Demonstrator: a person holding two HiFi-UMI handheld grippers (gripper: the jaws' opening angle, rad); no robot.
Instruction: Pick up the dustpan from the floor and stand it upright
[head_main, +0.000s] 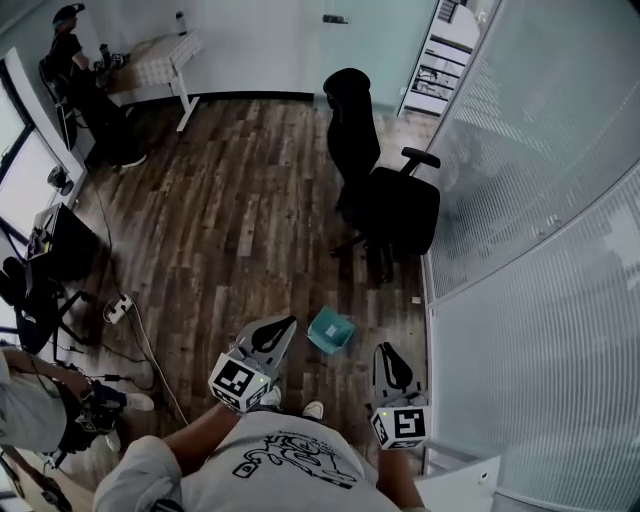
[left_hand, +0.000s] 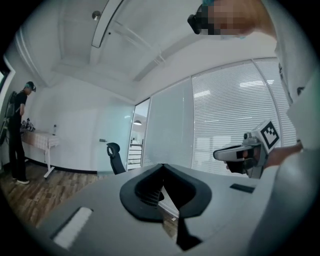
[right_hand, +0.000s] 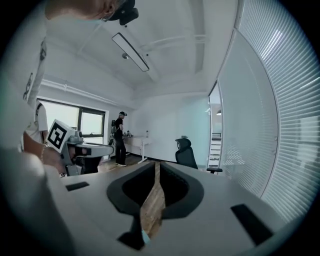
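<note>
Head view: the teal dustpan (head_main: 331, 331) sits on the floor between the left gripper (head_main: 286, 322) and the right gripper (head_main: 384, 350), which are held up over it, and neither touches it. Whether it stands upright I cannot tell. The left gripper view shows that claw's jaws meeting at the tips with nothing in them. The right gripper view shows its jaws narrow, with only a thin slit of floor visible between them, and empty. The floor (head_main: 230, 220) is dark wood planking. A black office chair (head_main: 380, 190) stands beyond the dustpan beside a glass wall with blinds (head_main: 520, 200). A person (head_main: 85, 80) stands at a white desk (head_main: 160, 55) in the far corner.
</note>
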